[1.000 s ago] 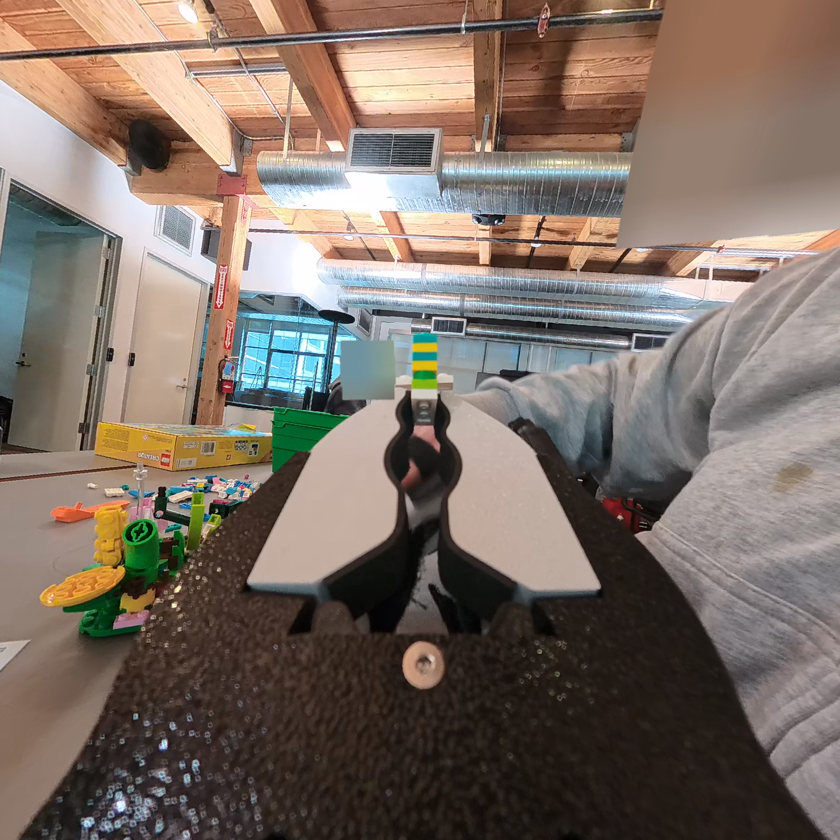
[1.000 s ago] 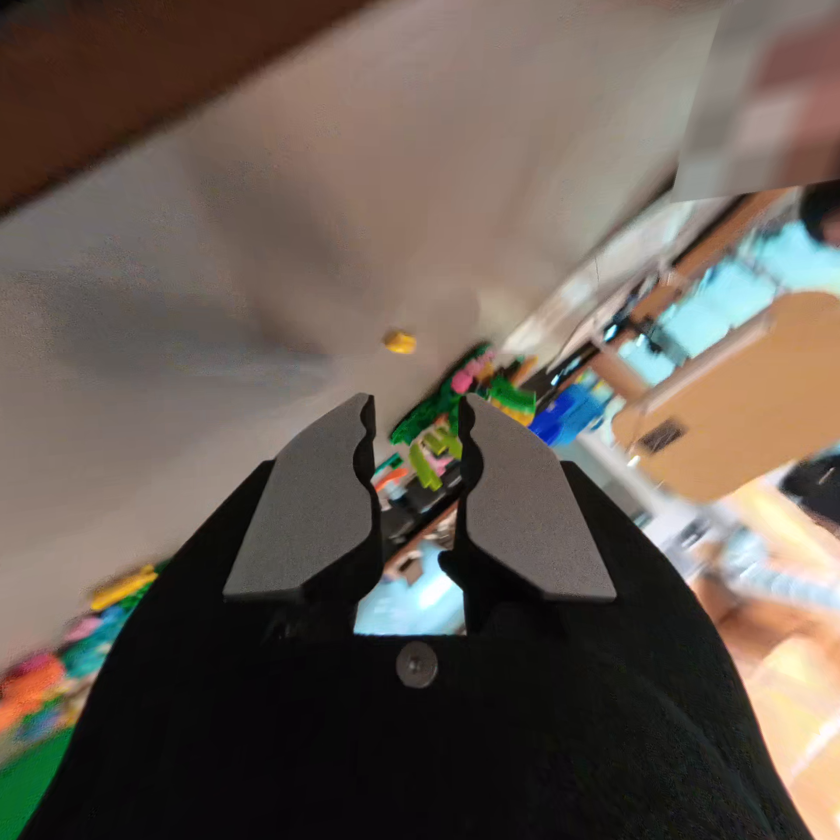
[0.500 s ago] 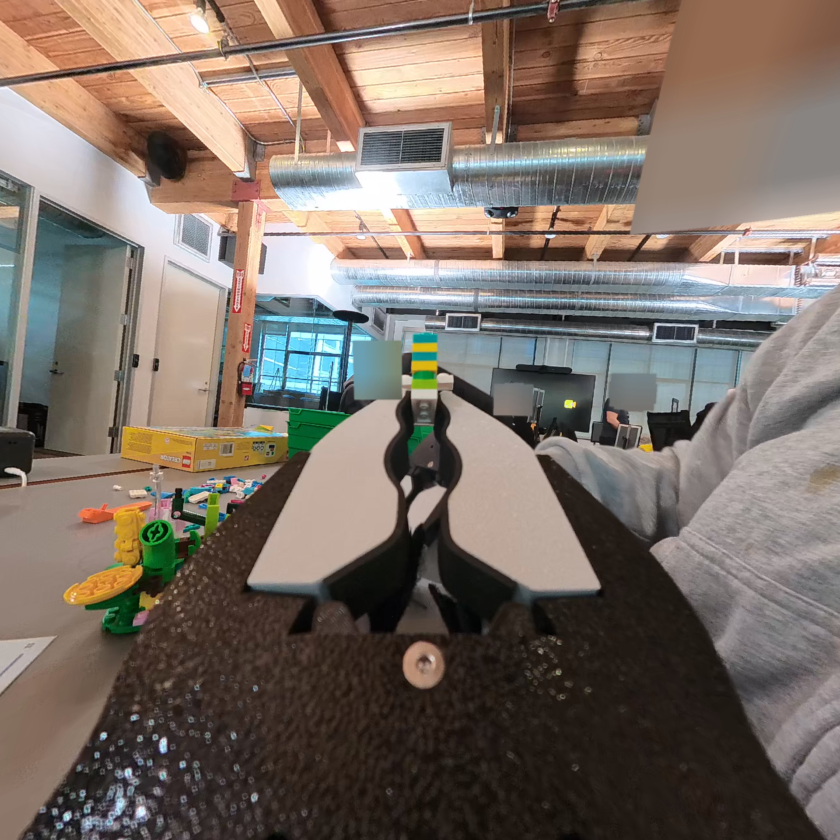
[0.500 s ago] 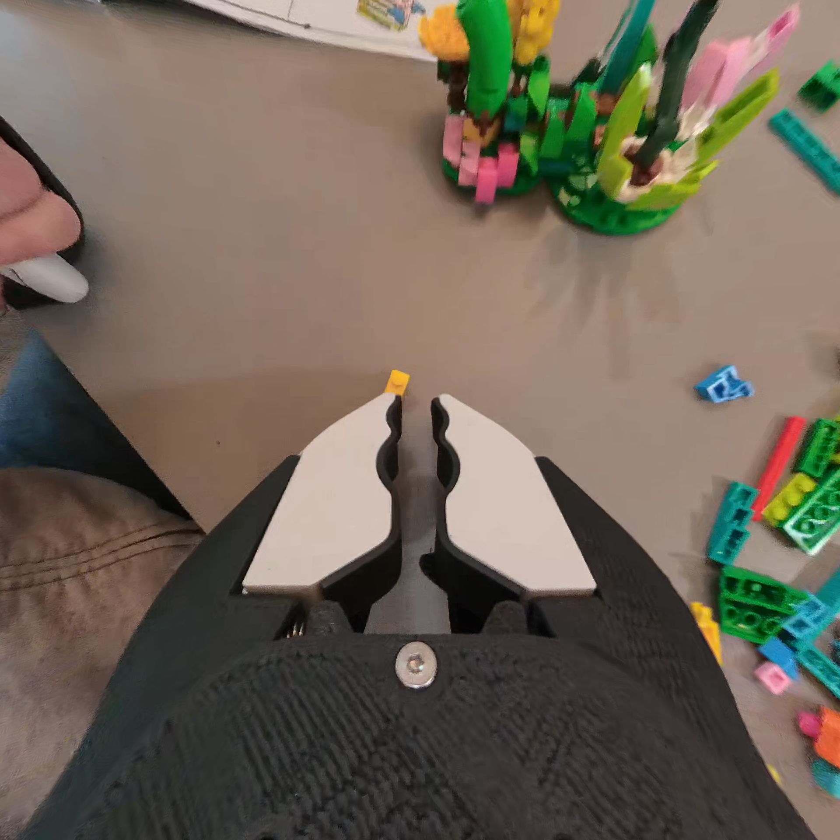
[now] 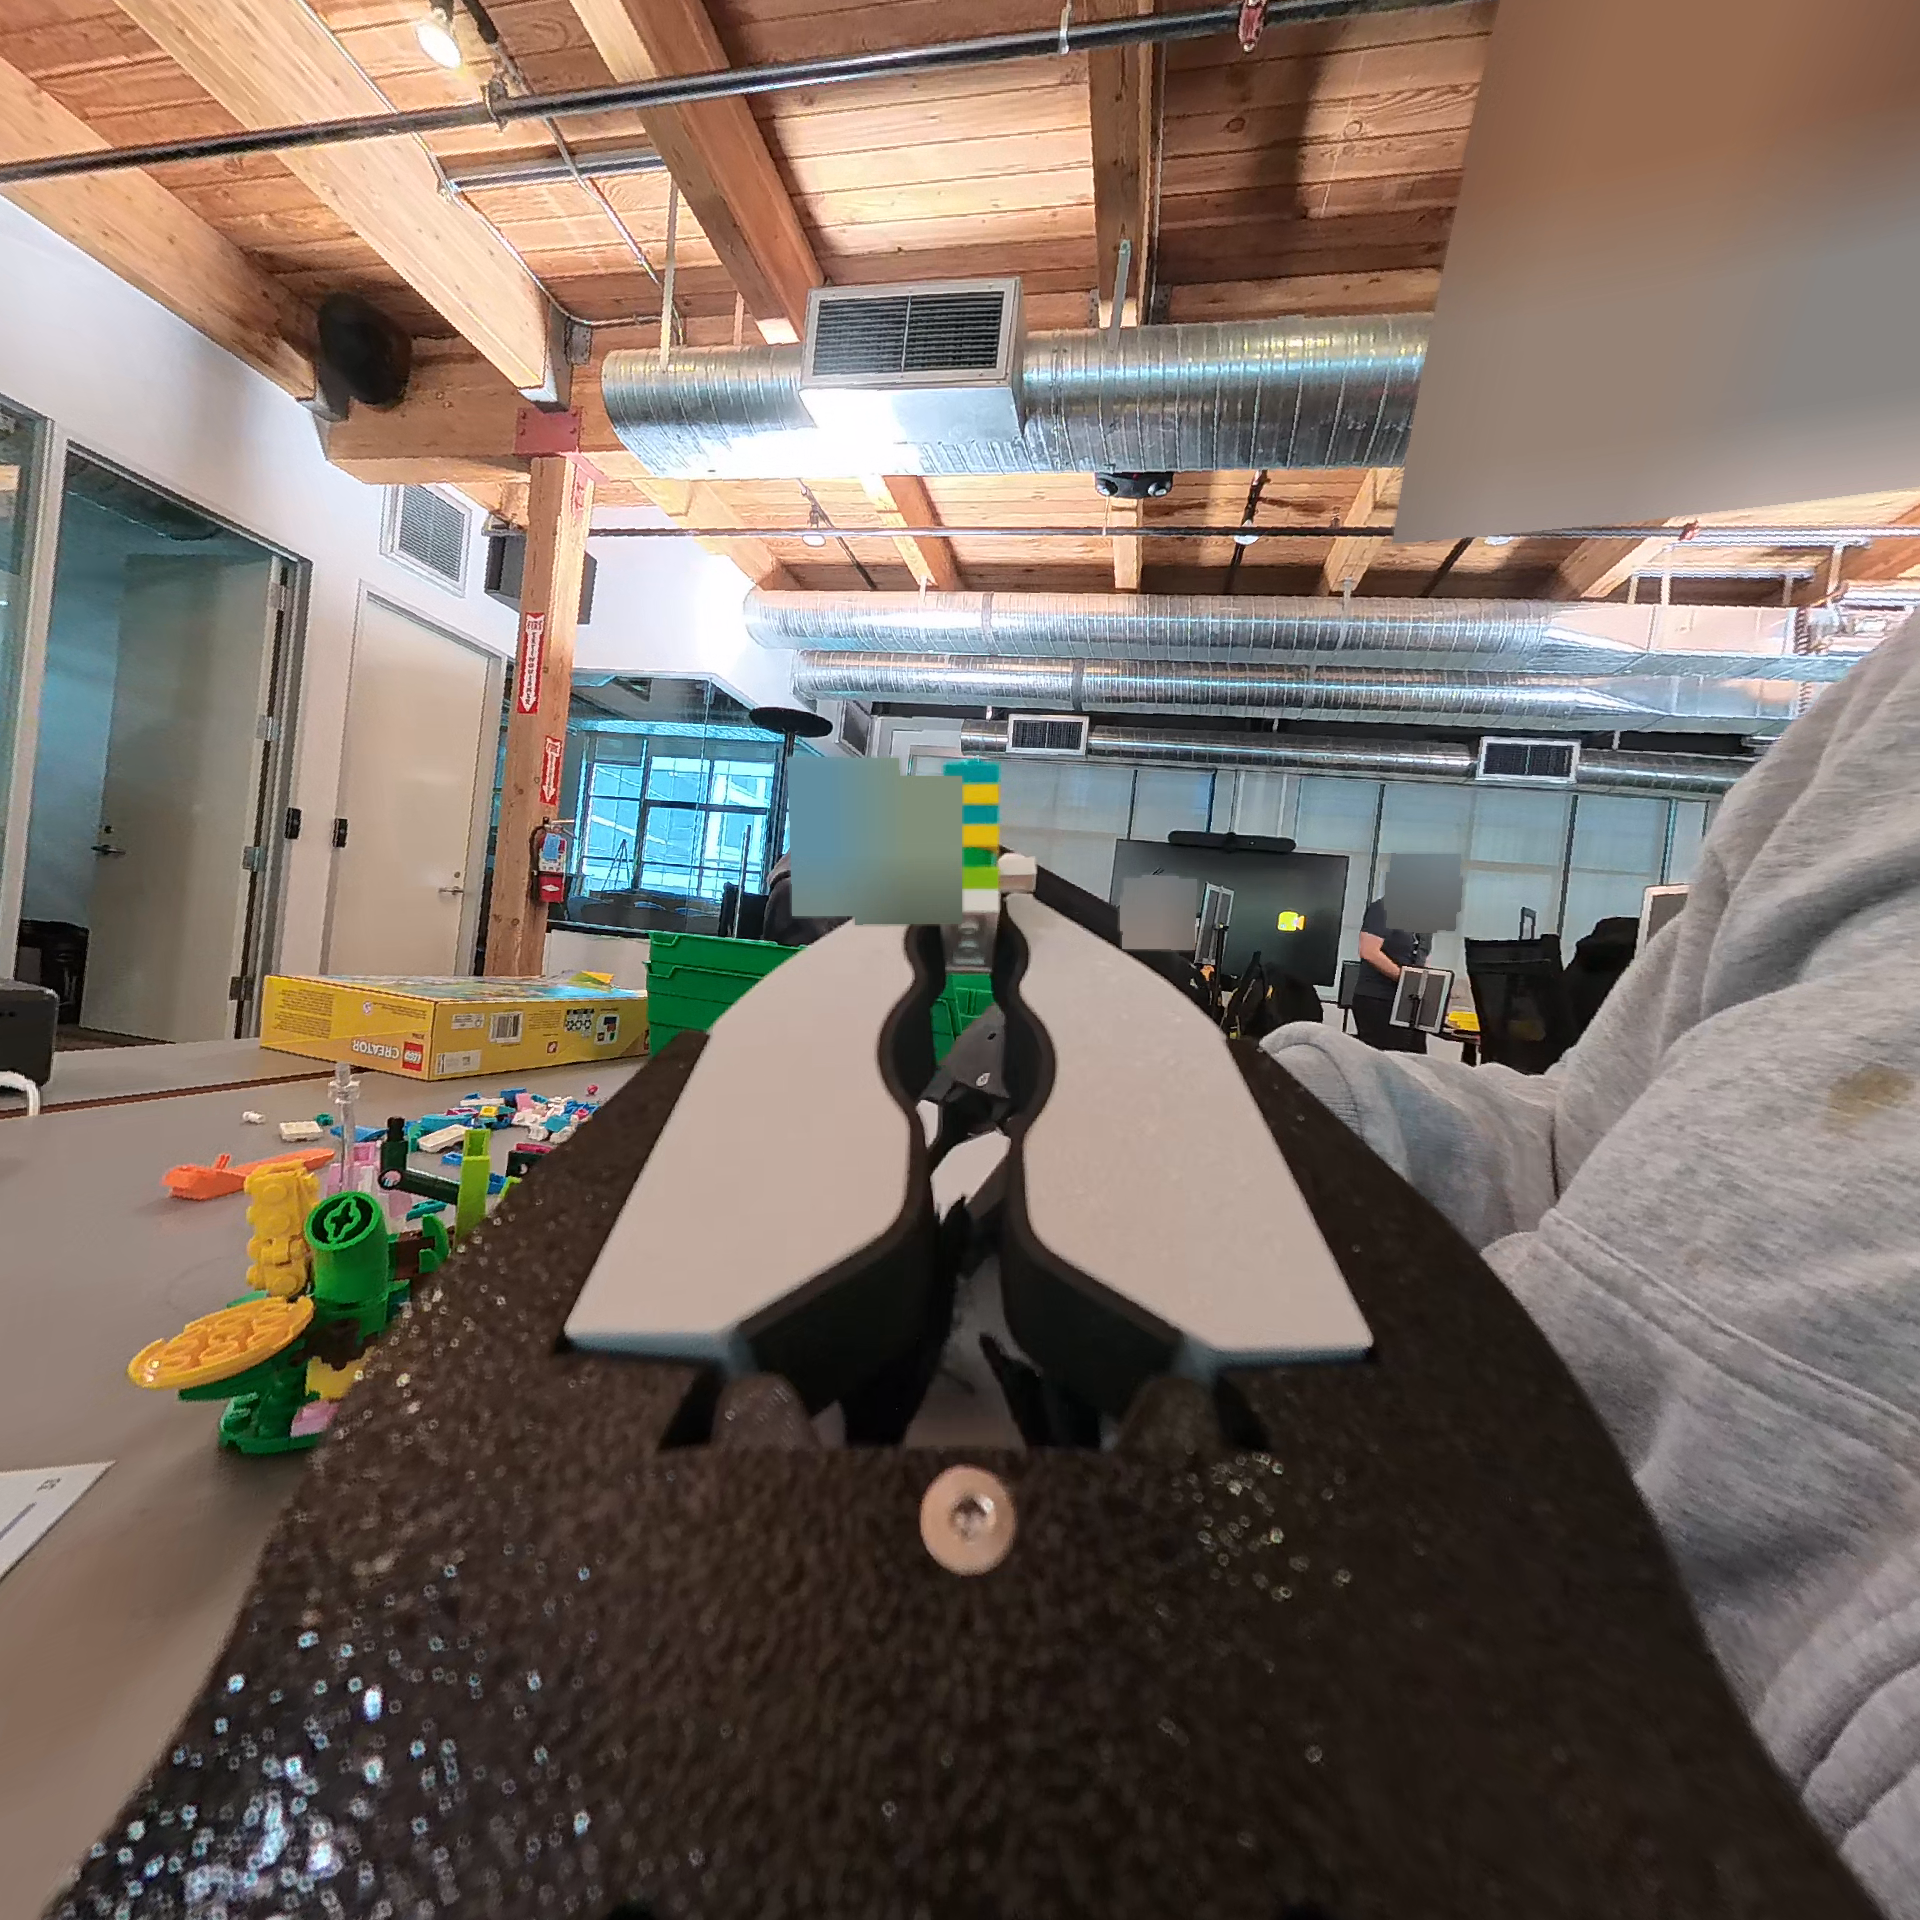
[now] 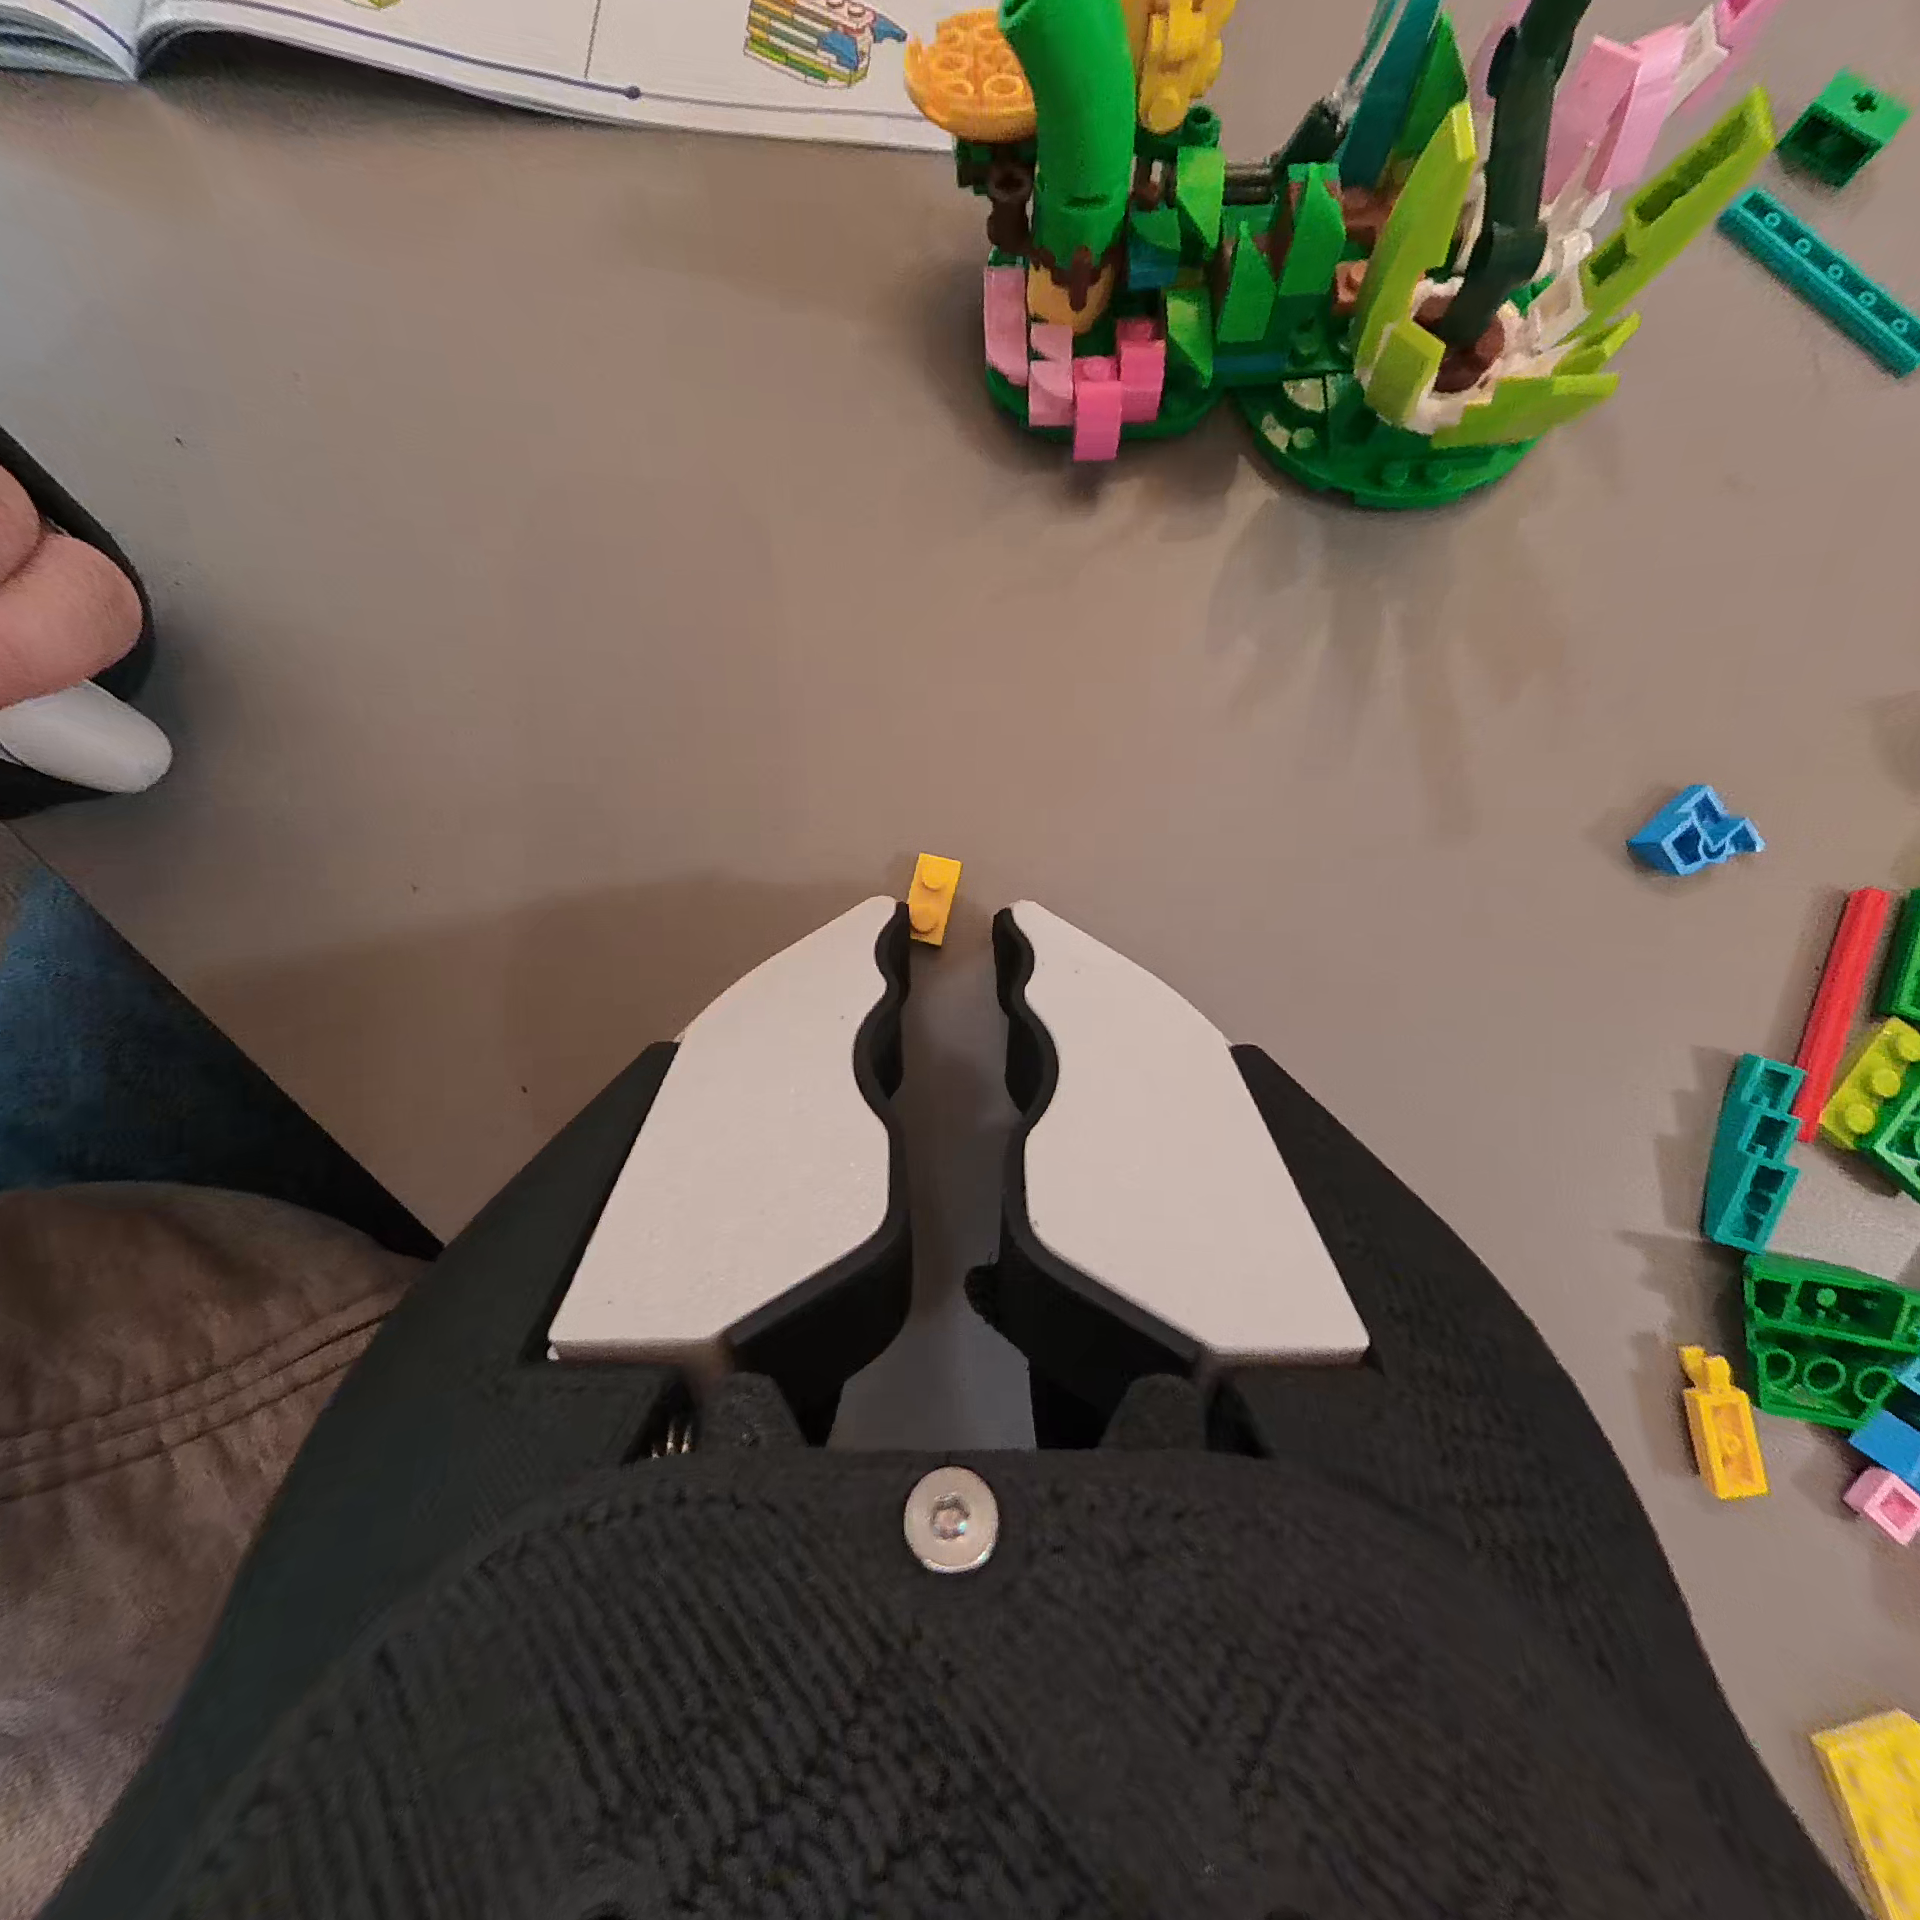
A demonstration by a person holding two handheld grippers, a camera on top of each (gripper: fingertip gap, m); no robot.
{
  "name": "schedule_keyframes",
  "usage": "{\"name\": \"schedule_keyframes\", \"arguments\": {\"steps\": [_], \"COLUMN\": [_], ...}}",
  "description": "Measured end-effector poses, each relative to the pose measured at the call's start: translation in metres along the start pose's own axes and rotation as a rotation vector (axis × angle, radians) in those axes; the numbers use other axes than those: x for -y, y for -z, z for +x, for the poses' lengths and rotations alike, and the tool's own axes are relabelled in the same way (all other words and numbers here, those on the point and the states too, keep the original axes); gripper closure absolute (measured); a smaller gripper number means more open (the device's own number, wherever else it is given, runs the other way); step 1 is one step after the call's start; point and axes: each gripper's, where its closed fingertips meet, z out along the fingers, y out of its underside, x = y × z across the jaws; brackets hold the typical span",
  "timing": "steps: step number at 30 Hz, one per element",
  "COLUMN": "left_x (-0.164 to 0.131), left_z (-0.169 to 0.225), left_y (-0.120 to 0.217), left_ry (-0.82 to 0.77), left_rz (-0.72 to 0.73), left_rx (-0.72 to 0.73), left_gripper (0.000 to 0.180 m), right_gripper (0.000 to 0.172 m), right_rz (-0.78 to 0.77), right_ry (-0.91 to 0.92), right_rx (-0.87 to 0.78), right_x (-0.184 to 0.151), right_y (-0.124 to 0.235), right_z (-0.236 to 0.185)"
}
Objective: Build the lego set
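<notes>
Two grippers are seen: the left gripper [image 5: 977, 925] is clamped on a striped brick stack [image 5: 979, 831], while the right gripper [image 6: 948, 920], its jaws apart, is poised over a small yellow plate [image 6: 932, 899] on the grey table [image 6: 623, 520], beside its left fingertip.

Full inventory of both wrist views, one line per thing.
striped brick stack: one, teal, yellow, green and white bands, upright in the left tool's tips
small yellow plate: one, two studs, flat on the table at the right tool's tips, by the left finger
flower models: two, green bases, pink and yellow parts, far side of table
loose bricks: many, mixed colours, right edge
blue piece: one, alone on table
instruction booklet: one, open, top left
yellow box: one, far end of table
green bins: stacked, behind box
table: grey
left tool: closed on the stack
right tool: open
</notes>
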Motion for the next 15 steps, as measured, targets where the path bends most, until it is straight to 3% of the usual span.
{"name": "schedule_keyframes", "arguments": {"steps": [15], "left_x": [-0.0005], "left_z": [0.0001], "left_y": [0.0001], "left_ry": [0.004], "left_rz": [-0.003], "left_rx": [-0.008], "left_gripper": [0.172], "right_gripper": [0.154], "right_rz": [-0.014], "right_ry": [0.019], "right_rx": [-0.017], "right_x": [0.0009], "right_y": [-0.0030], "right_z": [-0.0004]}}
